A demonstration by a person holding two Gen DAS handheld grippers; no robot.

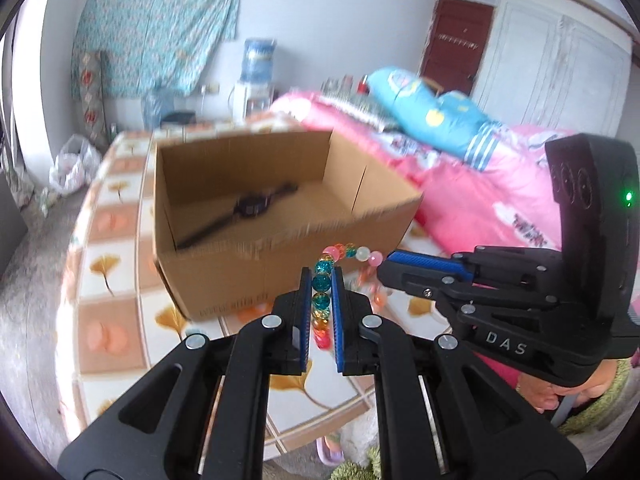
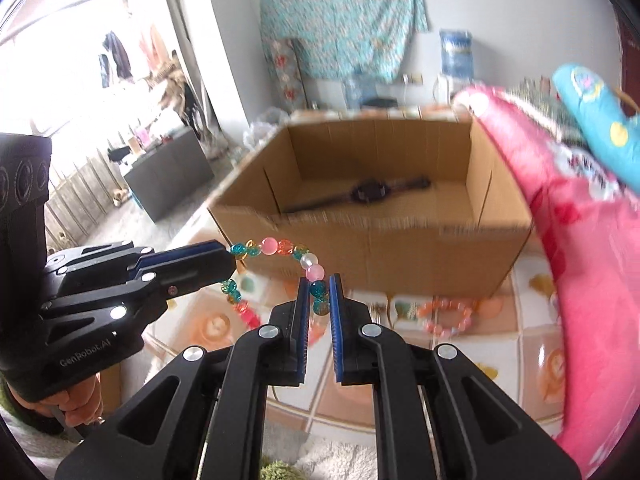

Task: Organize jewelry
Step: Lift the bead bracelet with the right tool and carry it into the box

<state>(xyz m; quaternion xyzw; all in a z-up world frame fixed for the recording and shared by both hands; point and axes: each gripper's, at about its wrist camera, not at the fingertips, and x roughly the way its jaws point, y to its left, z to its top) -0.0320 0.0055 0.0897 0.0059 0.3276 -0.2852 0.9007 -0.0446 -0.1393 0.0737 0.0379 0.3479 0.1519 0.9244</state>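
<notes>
The left tool (image 1: pixel 321 280) pinches one side of the multicoloured bead bracelet (image 1: pixel 322 282), blue pads pressed onto the teal beads; the right tool (image 2: pixel 319 286) pinches the opposite side of the same loop, a teal bead caught between its pads; the strand arcs between the two tips, held in the air above the bench (image 1: pixel 124 304) and just short of the cardboard box's (image 1: pixel 256 264) near wall. Inside the box a dark wristwatch (image 1: pixel 248 205) lies flat on the floor; a second, pink bead bracelet (image 2: pixel 444 314) rests on the tiled cloth in front of the box, off to the right.

The step in hand looks like carrying the bracelet over the rim and dropping it in; to do that well, keep both tools level with each other so the elastic is not stretched; clear the near wall fully before going forward; aim for bare cardboard beside the watch; release both sides together, low, so the beads do not bounce out.
</notes>
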